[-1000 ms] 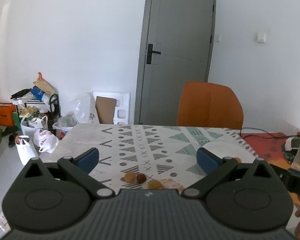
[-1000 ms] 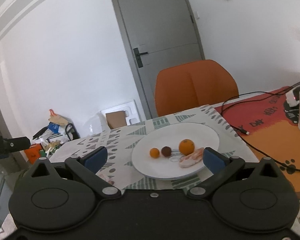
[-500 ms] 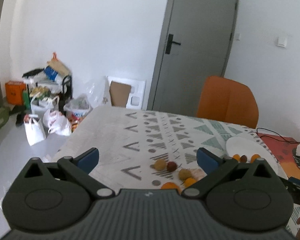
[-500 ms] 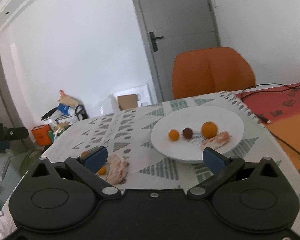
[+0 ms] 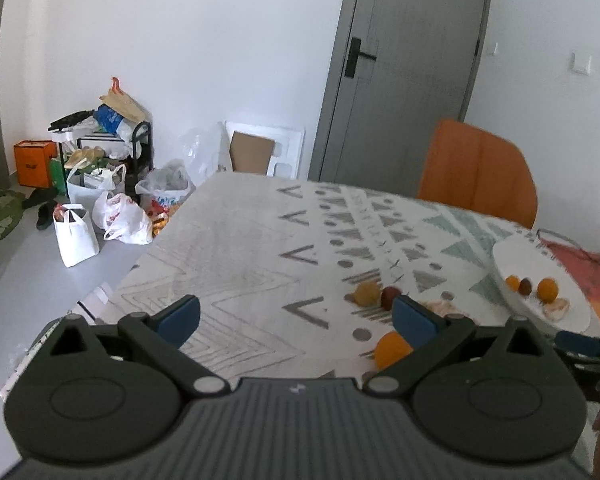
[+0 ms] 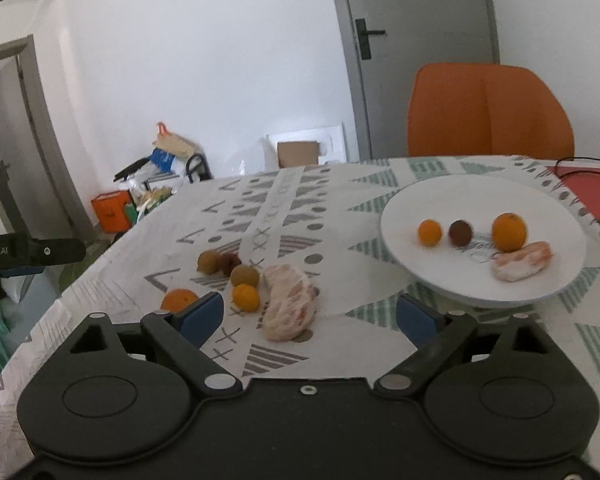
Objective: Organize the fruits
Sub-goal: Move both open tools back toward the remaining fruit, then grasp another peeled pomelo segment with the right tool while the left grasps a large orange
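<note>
A white plate (image 6: 560, 280) on the patterned tablecloth holds a small orange (image 6: 429, 232), a dark round fruit (image 6: 460, 233), a bigger orange (image 6: 509, 231) and a peeled pomelo piece (image 6: 522, 265). Left of the plate lie loose fruits: a large peeled pomelo piece (image 6: 290, 307), two small oranges (image 6: 245, 297) (image 6: 179, 299), two brownish fruits (image 6: 209, 261) (image 6: 244, 275) and a dark red one (image 6: 230, 263). My right gripper (image 6: 308, 318) is open and empty, above the table before the pomelo piece. My left gripper (image 5: 296, 318) is open and empty, left of the loose fruits (image 5: 366, 293); the plate (image 5: 512, 256) is at its far right.
An orange chair (image 6: 488, 116) stands behind the table by a grey door (image 5: 404, 72). An orange-red mat with a black cable (image 6: 588, 176) lies right of the plate. Bags and a cluttered rack (image 5: 100, 184) sit on the floor to the left of the table.
Both grippers have pulled back and swung left over the second. The loose fruit group has come into the right wrist view, and the plate has slid to the right in both views.
</note>
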A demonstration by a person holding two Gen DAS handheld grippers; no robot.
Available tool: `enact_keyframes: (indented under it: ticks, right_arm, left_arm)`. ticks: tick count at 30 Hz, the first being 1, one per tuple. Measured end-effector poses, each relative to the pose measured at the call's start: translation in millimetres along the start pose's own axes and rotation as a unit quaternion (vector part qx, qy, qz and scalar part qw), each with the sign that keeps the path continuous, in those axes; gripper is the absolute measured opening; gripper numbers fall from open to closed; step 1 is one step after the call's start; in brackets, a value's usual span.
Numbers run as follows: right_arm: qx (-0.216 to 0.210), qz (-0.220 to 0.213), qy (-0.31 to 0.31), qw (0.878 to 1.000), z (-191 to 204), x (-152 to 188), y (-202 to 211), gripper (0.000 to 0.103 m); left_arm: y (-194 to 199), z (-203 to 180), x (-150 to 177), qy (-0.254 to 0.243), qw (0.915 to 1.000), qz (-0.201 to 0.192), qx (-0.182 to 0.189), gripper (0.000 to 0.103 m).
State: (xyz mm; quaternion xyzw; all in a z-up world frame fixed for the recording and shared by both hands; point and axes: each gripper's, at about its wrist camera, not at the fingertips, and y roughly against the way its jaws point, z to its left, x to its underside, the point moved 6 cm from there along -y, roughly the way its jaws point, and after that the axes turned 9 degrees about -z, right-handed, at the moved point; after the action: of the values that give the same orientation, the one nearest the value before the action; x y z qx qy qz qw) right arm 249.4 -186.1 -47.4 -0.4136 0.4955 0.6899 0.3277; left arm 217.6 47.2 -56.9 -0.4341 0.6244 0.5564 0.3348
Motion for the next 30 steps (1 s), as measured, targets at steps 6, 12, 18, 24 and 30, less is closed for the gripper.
enact_keyframes:
  ticks: [6, 12, 18, 24, 30]
  right_arm:
    - [0.001, 0.032, 0.0, 0.999, 0.6, 11.2, -24.4, 0.079]
    - [-0.004, 0.044, 0.012, 0.999, 5.4, 13.7, -44.6, 0.075]
    - [0.002, 0.048, 0.027, 0.998, 8.9, 15.9, -61.2, 0.067]
    - [0.014, 0.039, 0.047, 0.998, 8.3, 15.0, -63.9, 0.038]
    - [0.007, 0.036, 0.034, 0.999, 0.1, 14.8, -58.1, 0.037]
  left_arm:
    - [-13.4, 7.5, 5.4, 0.003, 0.9999, 0.011, -0.003, 0.101]
    - [-27.8, 8.8, 7.7, 0.006, 0.9997, 0.022, -0.002, 0.1]
    - [-34.2, 2.0, 7.2, -0.015, 0.9997, 0.019, 0.007, 0.099]
    - [-39.2, -8.8, 13.4, -0.02, 0.9992, 0.025, 0.025, 0.098]
    - [-45.5, -24.8, 19.8, -0.029, 0.9982, 0.035, 0.038, 0.097]
